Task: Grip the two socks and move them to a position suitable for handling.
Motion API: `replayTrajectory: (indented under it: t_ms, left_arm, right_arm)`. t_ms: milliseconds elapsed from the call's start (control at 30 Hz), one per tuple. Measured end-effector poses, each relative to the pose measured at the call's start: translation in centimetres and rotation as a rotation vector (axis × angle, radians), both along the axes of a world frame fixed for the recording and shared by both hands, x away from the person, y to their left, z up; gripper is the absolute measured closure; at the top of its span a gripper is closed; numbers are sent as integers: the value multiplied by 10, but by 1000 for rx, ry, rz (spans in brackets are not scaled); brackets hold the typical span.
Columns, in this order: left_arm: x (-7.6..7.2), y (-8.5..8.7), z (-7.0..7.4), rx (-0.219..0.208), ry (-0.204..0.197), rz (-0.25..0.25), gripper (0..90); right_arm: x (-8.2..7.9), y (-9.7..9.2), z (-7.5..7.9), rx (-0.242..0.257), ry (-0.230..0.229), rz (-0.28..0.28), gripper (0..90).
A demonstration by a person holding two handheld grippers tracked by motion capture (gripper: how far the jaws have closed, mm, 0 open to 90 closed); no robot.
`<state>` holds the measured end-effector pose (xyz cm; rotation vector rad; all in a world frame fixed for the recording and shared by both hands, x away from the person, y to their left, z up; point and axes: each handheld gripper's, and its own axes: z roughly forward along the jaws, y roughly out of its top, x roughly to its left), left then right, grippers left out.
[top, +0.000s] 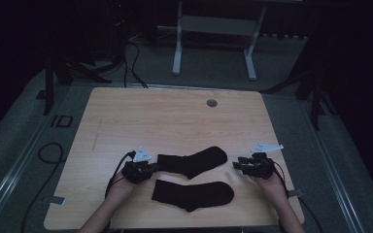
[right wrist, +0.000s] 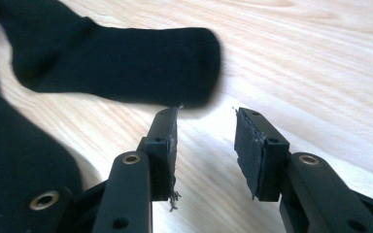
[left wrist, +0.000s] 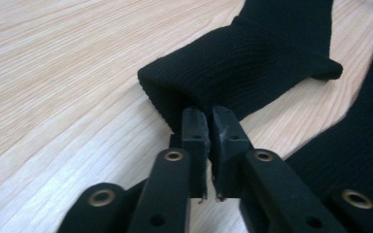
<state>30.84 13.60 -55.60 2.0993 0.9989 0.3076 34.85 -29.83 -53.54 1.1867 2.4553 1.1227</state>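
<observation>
Two black socks lie on the wooden table [top: 126,121]. The upper sock [top: 194,161] is angled, and the lower sock [top: 193,194] lies flat nearer the front edge. My left gripper [top: 146,168] sits at the upper sock's cuff [left wrist: 189,82]. In the left gripper view its jaws [left wrist: 209,119] are pressed almost together on the cuff's edge, which bulges up slightly. My right gripper [top: 237,165] is at this sock's toe end. In the right gripper view it [right wrist: 206,114] stands open, with the toe [right wrist: 194,63] just beyond its left fingertip and nothing between the jaws.
The lower sock [left wrist: 364,155] lies close beside the left gripper and shows at the left of the right gripper view [right wrist: 14,160]. A round grommet [top: 211,103] sits near the table's far edge. A desk frame [top: 213,39] and cables [top: 53,155] stand on the floor around it.
</observation>
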Motion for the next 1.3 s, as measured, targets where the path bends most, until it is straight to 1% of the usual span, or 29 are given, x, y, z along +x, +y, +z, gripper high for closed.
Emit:
replayTrajectory:
  t_ms: [33, 67, 133, 167, 200, 233, 267, 300, 367, 433, 500, 533, 600, 633, 667, 700, 767, 800, 833, 867, 900, 967, 1000, 1033, 1100, 1200, 1267, 1300]
  left_arm:
    - [1, 3, 1, -3, 3, 13, 703]
    - [2, 5, 1, -8, 1, 30, 662]
    - [3, 11, 3, -30, -6, 64, 595]
    - [4, 12, 5, -36, -7, 70, 565]
    - [5, 12, 6, -53, -1, 68, 529]
    - [7, 12, 7, -60, 9, 71, 489]
    - [8, 10, 9, -45, 5, 89, 436]
    - [10, 9, 10, -50, 4, 87, 425]
    - [15, 5, 11, -45, 3, 78, 411]
    - [21, -2, 10, -28, 16, 57, 412]
    - [25, -6, 8, -15, 24, 33, 437]
    - [27, -9, 7, 1, 24, 26, 446]
    - [30, -12, 5, 16, 24, 12, 480]
    - [31, -12, 3, 30, 22, 9, 481]
    - [32, -13, 2, 34, 19, 8, 493]
    - [32, -14, 1, 50, 17, 9, 516]
    - [33, -15, -2, 63, 24, -6, 528]
    - [34, -16, -3, 85, 22, -3, 536]
    - [34, -16, -5, 99, 20, -4, 537]
    - [35, -16, -6, 101, 20, -9, 539]
    - [35, -16, -6, 97, 22, -3, 540]
    - [35, -16, -6, 96, 19, -7, 600]
    - [36, -17, -6, 96, 24, -7, 602]
    - [37, -17, -6, 92, 26, -10, 627]
    - [38, -19, -6, 97, 21, -14, 657]
    - [38, -22, -6, 95, 30, -30, 762]
    - [37, -25, -5, 113, 20, -34, 816]
    - [36, -25, -5, 119, 14, -26, 831]
  right_arm:
    - [1, 0, 1, -4, -2, 0, 595]
    - [2, -1, 3, -5, -9, -4, 589]
    - [6, -1, 8, 10, -14, -12, 585]
    - [8, 0, 10, 15, -22, -15, 575]
    - [10, 1, 11, 17, -22, -16, 569]
    - [14, 3, 12, 20, -24, -16, 566]
    - [18, 5, 13, 24, -25, -16, 560]
    - [22, 8, 14, 26, -27, -14, 560]
    - [32, 18, 13, 32, -23, -10, 560]
    - [41, 27, 10, 15, -18, -5, 561]
    - [50, 39, 6, -18, -9, 6, 564]
    - [53, 43, 5, -30, -5, 11, 571]
    - [58, 52, 0, -53, 4, 23, 576]
    - [60, 55, -2, -72, 8, 26, 581]
    - [61, 58, -5, -86, 10, 29, 595]
    - [63, 60, -7, -93, 13, 32, 595]
    - [64, 63, -11, -114, 21, 34, 624]
    - [64, 63, -14, -134, 19, 41, 631]
    - [64, 64, -16, -154, 17, 36, 649]
    - [63, 64, -16, -155, 16, 35, 660]
    - [61, 64, -15, -159, 18, 39, 690]
    - [57, 65, -15, -185, 2, 51, 760]
    - [55, 65, -15, -189, -8, 56, 791]
    - [52, 66, -15, -202, -18, 61, 820]
    - [49, 67, -14, -216, -28, 59, 834]
    - [45, 67, -15, -216, -34, 58, 840]
    - [44, 66, -15, -204, -30, 55, 843]
    - [43, 65, -14, -201, -32, 52, 845]
